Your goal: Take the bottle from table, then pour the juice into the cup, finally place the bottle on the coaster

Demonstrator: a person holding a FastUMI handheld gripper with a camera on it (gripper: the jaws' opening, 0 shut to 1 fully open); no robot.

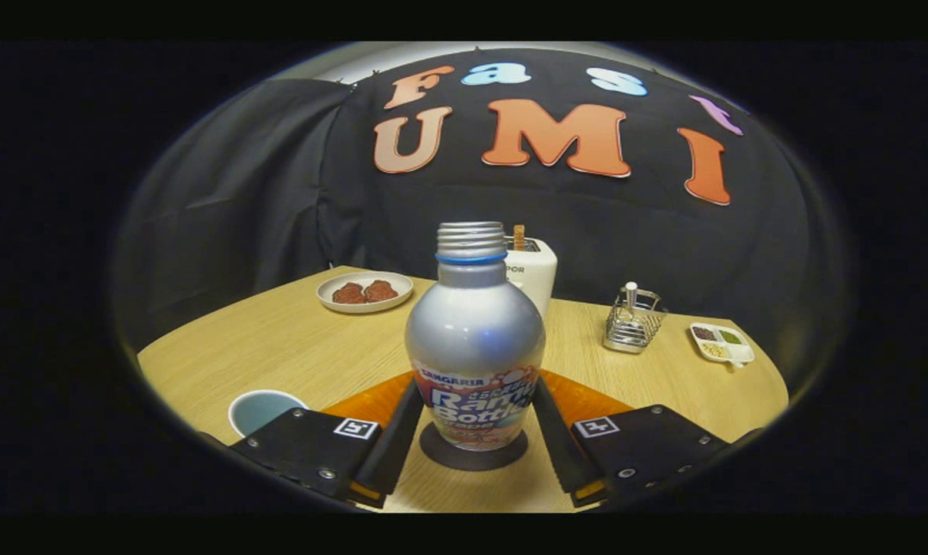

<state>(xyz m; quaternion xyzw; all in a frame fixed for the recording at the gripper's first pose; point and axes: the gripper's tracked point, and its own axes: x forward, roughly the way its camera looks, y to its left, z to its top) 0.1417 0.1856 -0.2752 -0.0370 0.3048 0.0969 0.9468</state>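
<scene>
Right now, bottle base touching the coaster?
Touching. Gripper view: the bottle stands upright, its base on the dark round coaster, no gap between them; tongs flank its lower body.

wooden table (294, 347), coaster (472, 456), cup (260, 408), plate (364, 292)

Bottle (475, 339) stands upright on the coaster (473, 455), both fingers tight against its sides, no slack there. Cup (262, 408) sits close left of the left finger. Toaster (532, 271) right behind the bottle. Plate (364, 291), wire rack (632, 320), small tray (721, 343) stand further back; bare table (279, 347) between.
</scene>
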